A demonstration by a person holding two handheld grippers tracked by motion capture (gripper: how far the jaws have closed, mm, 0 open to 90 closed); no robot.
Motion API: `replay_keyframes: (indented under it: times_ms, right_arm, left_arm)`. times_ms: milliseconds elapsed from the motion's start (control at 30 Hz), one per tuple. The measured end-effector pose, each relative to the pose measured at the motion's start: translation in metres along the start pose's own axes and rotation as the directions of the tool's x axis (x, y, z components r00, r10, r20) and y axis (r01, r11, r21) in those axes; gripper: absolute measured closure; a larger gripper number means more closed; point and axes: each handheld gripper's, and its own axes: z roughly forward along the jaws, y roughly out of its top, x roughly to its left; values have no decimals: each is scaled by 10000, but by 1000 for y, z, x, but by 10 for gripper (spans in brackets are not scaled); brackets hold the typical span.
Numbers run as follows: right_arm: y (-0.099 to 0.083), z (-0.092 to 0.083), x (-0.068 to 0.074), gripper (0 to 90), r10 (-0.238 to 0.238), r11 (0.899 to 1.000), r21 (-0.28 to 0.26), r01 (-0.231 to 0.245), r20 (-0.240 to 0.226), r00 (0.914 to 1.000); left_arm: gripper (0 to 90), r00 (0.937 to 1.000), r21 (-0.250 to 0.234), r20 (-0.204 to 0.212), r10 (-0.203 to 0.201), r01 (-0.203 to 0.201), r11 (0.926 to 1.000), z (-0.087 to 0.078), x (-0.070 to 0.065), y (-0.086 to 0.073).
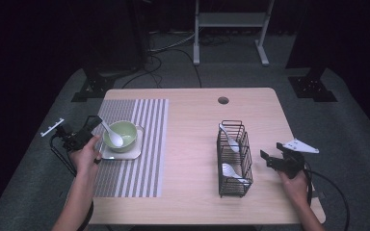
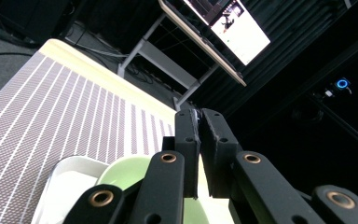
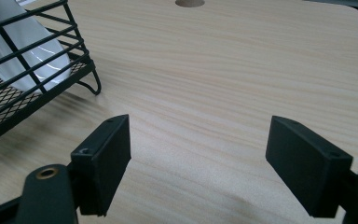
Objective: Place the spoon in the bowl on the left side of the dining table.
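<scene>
High view shows the left claw (image 1: 92, 124) closed on the handle of a white spoon (image 1: 112, 134) whose scoop lies in the green bowl (image 1: 125, 134) on the striped mat; next comes letting go. The right claw (image 3: 198, 163) waits open beside the wire basket (image 1: 235, 163).

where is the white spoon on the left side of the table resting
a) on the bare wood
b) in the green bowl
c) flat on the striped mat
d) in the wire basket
b) The white spoon lies with its scoop inside the green bowl, its handle slanting up over the rim toward the left gripper.
</scene>
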Motion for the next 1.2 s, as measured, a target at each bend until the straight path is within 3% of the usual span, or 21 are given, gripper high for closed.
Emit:
replay_keyframes:
  times_ms: [833, 1200]
  right_arm:
    - [0, 1, 0, 209, -67, 10000, 61, 66, 66, 10000]
    - [0, 1, 0, 209, -75, 9999, 80, 75, 71, 9999]
  left_arm:
    - [853, 9985, 30, -347, -434, 436, 9990, 0, 22, -13]
    - [845, 9978, 82, -501, -432, 436, 9990, -2, 27, -14]
